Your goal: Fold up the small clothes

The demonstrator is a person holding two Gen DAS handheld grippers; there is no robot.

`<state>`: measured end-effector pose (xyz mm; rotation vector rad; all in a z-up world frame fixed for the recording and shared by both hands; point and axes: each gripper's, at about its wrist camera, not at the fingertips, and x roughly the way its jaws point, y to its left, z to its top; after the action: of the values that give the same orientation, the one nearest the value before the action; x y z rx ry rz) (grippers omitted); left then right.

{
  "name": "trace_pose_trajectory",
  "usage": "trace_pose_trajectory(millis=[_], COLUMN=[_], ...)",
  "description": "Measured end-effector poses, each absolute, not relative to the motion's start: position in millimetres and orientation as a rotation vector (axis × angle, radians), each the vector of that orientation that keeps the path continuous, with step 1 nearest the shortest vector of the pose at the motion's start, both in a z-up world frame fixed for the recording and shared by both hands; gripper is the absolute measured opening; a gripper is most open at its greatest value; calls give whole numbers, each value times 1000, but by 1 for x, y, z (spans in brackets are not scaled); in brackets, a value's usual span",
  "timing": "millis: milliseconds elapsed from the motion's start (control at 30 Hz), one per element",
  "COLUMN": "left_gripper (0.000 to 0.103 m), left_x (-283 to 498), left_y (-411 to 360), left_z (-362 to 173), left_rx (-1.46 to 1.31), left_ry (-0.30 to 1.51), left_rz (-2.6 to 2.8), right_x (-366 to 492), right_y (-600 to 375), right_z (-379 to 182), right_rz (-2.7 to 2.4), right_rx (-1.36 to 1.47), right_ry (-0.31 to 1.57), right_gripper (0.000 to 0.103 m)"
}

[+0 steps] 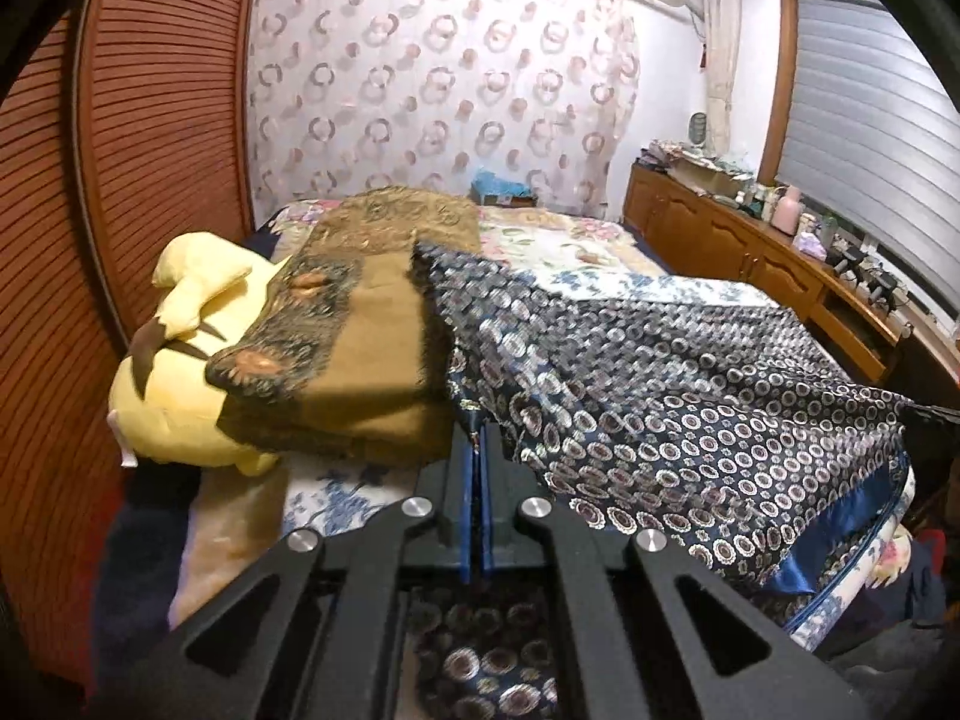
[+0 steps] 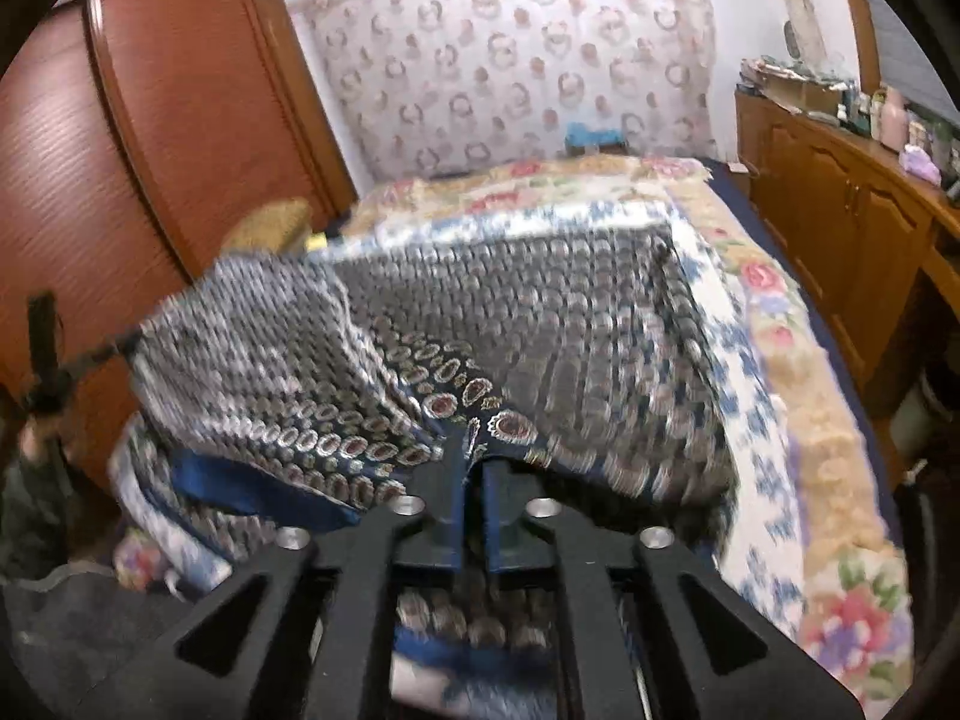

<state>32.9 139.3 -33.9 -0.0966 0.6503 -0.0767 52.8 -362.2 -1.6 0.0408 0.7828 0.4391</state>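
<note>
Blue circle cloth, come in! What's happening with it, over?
Left tool and right tool both shut on blue circle cloth, lifted over the bed. Brown folded cloth and yellow plush beside it.

A patterned cloth point(image 1: 690, 408) lies spread on the bed point(image 1: 600, 252). Left of it sits a folded blanket point(image 1: 360, 312), resting on a plush toy point(image 1: 180, 360). A cabinet point(image 1: 750, 240) stands right of the bed.

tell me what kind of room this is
Most likely a home bedroom: a bed with a floral quilt, a yellow plush toy lying on it, and a wooden wardrobe alongside, with a curtain behind.
</note>
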Motion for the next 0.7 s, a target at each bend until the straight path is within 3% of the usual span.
trace_pose_trajectory(millis=[67,100,400,467,700], left_gripper=[0,0,9,23,47], left_x=[33,33,27,23,17], left_y=[140,141,134,133,134], left_z=[-41,-43,-56,-55,-56], left_rx=[-97,-99,-89,-89,-100], left_ry=[671,679,712,706,707], left_rz=[-63,-60,-72,-77,-96], right_x=[45,43,37,47,84], right_y=[-357,-357,-360,-369,-394], right_z=[-5,-4,16,14,-26], right_rz=[402,401,370,321,213], right_rx=[-3,-5,-52,-70,-56], right_ry=[803,806,746,735,808], right_gripper=[44,46,49,49,49])
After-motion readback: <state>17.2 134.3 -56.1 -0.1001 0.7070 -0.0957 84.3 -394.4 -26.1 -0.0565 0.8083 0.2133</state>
